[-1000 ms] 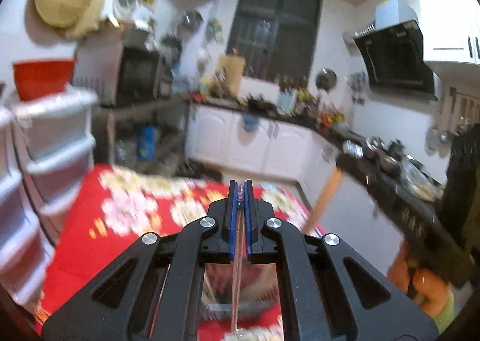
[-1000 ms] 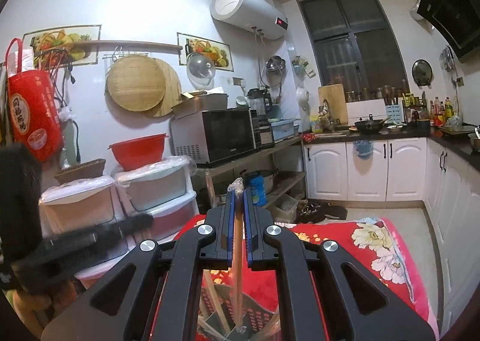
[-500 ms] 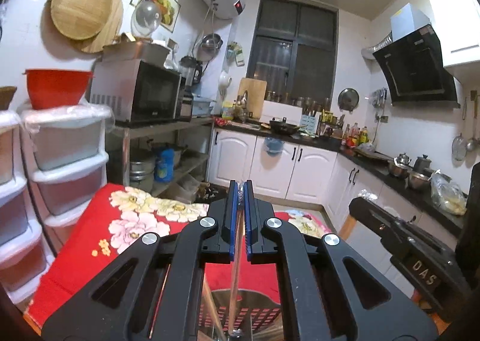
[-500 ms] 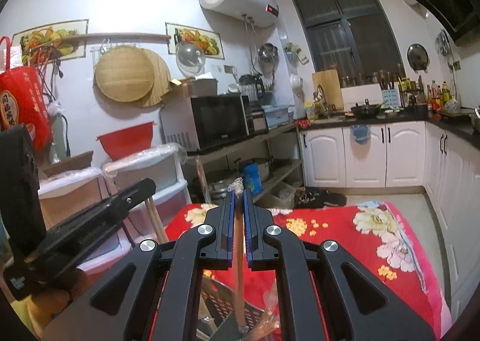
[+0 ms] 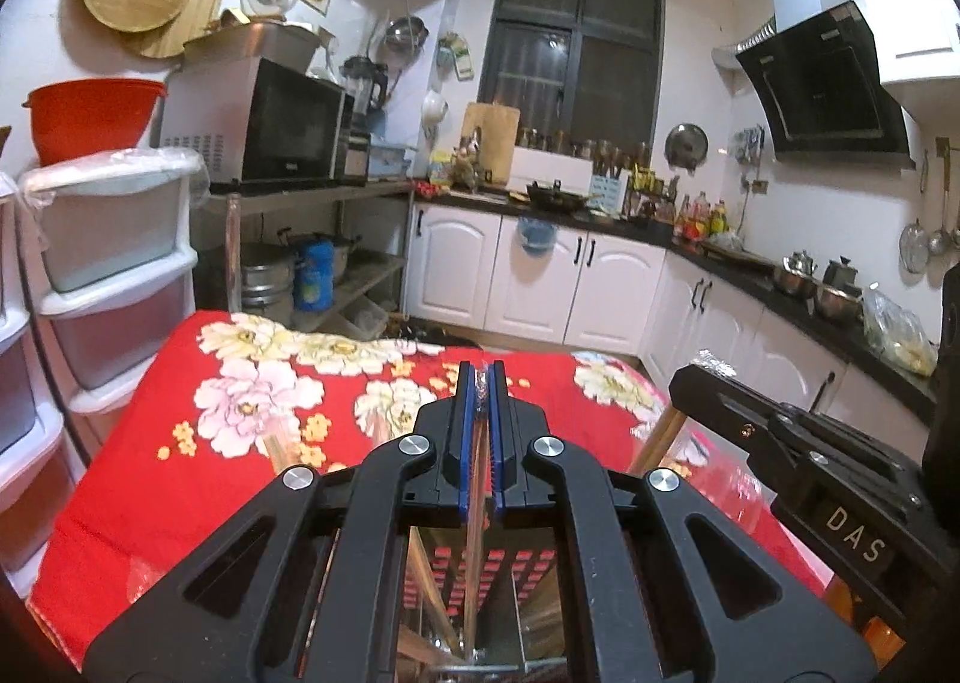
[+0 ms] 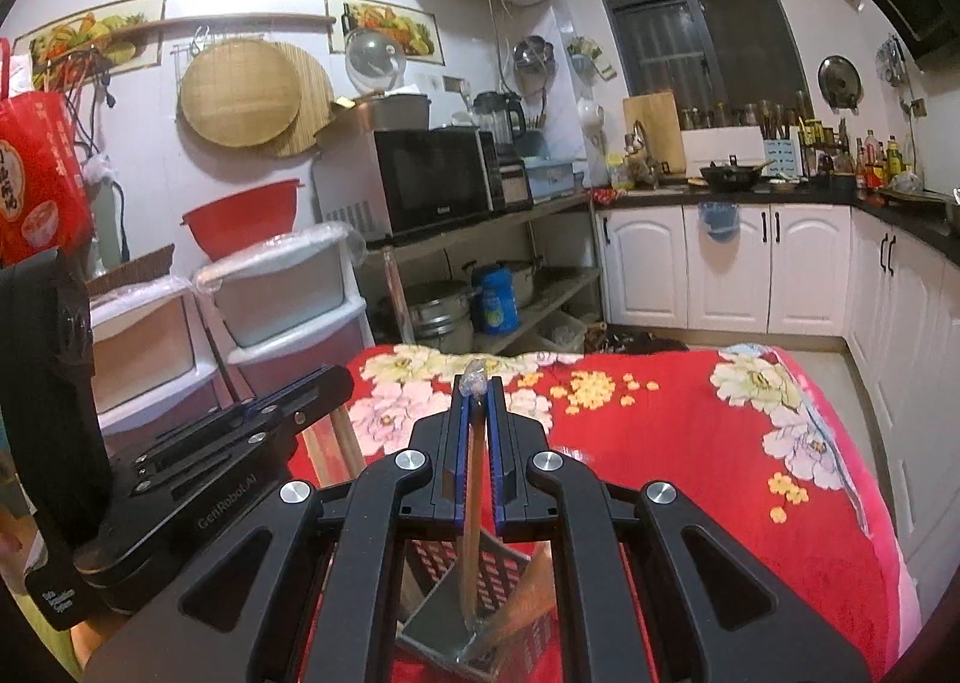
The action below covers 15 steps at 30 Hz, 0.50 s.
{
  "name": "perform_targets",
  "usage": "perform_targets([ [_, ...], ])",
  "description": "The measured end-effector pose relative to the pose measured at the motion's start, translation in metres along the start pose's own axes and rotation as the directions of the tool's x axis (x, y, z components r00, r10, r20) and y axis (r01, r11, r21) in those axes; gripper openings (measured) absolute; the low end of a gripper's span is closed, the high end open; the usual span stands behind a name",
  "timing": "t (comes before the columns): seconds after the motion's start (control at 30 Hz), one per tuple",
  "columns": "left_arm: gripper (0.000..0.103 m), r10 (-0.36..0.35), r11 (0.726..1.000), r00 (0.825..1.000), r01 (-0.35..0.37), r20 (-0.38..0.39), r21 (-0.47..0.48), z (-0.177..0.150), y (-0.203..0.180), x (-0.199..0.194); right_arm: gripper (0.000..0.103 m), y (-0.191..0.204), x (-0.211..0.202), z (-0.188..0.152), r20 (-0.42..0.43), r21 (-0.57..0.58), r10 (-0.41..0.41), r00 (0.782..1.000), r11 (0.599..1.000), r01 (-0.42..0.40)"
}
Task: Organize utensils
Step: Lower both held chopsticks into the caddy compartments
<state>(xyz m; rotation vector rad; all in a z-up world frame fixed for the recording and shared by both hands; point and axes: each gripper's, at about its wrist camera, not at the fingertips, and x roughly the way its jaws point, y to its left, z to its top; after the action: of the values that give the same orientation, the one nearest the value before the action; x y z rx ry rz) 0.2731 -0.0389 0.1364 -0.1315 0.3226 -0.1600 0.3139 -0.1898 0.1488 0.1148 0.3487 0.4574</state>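
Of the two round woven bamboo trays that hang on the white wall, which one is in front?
The lighter round woven bamboo tray on the left is in front; it overlaps the darker bamboo tray, whose right part alone shows behind it.

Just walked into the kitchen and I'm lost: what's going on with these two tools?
A person is sorting utensils. The left tool and the right tool each pinch a wooden utensil handle, holding it upright over a perforated metal utensil holder that stands on the red floral tablecloth.
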Motion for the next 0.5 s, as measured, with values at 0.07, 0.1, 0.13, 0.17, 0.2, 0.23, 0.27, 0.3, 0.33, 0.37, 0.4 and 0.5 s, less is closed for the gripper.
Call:
perform_targets([
  [0.07,0.0,-0.008,1.0,1.0,0.007,-0.024,-0.001,-0.003,0.001,0.001,0.006,0.001,-0.001,-0.002,-0.017,-0.006,-0.002,1.0,1.0,0.002],
  [0.1,0.0,-0.009,1.0,0.999,0.009,-0.035,-0.001,-0.003,0.002,0.002,0.006,0.002,-0.001,-0.003,-0.027,-0.012,-0.006,1.0,1.0,0.006],
  [0.13,0.0,-0.01,1.0,0.999,0.01,-0.044,0.001,-0.005,0.002,0.002,0.006,0.003,-0.002,-0.004,-0.038,-0.018,-0.006,0.999,1.0,0.006],
  [0.17,0.0,-0.012,1.0,0.998,0.012,-0.055,0.002,-0.006,0.003,0.001,0.006,0.003,-0.002,-0.005,-0.046,-0.021,-0.004,0.999,1.0,0.003],
  [0.2,0.0,-0.014,1.0,0.998,0.014,-0.062,0.002,-0.007,0.002,0.001,0.006,0.005,-0.004,-0.006,-0.053,-0.027,-0.007,0.999,1.0,0.006],
  [0.23,0.0,-0.016,1.0,0.997,0.016,-0.07,0.004,-0.008,0.002,0.0,0.007,0.006,-0.005,-0.007,-0.062,-0.033,-0.011,0.998,0.999,0.009],
  [0.27,0.0,-0.019,1.0,0.997,0.019,-0.08,0.006,-0.009,0.003,-0.002,0.007,0.006,-0.005,-0.008,-0.07,-0.035,-0.014,0.997,0.999,0.011],
  [0.3,0.0,-0.019,1.0,0.996,0.02,-0.087,0.009,-0.01,0.003,-0.002,0.007,0.006,-0.006,-0.009,-0.08,-0.032,-0.015,0.997,0.999,0.012],
  [0.33,0.0,-0.019,1.0,0.995,0.02,-0.096,0.011,-0.011,0.003,-0.004,0.007,0.006,-0.008,-0.01,-0.089,-0.027,-0.012,0.996,1.0,0.01],
  [0.37,0.0,-0.022,1.0,0.994,0.023,-0.103,0.012,-0.012,0.003,-0.005,0.007,0.006,-0.009,-0.011,-0.099,-0.025,-0.01,0.995,1.0,0.007],
  [0.4,0.0,-0.028,1.0,0.993,0.029,-0.115,0.01,-0.013,0.003,-0.007,0.007,0.006,-0.011,-0.012,-0.102,-0.025,-0.012,0.995,1.0,0.009],
  [0.5,0.002,-0.036,0.999,0.99,0.039,-0.134,0.015,-0.015,0.004,-0.012,0.007,0.006,-0.016,-0.015,-0.113,-0.021,-0.016,0.993,1.0,0.014],
])
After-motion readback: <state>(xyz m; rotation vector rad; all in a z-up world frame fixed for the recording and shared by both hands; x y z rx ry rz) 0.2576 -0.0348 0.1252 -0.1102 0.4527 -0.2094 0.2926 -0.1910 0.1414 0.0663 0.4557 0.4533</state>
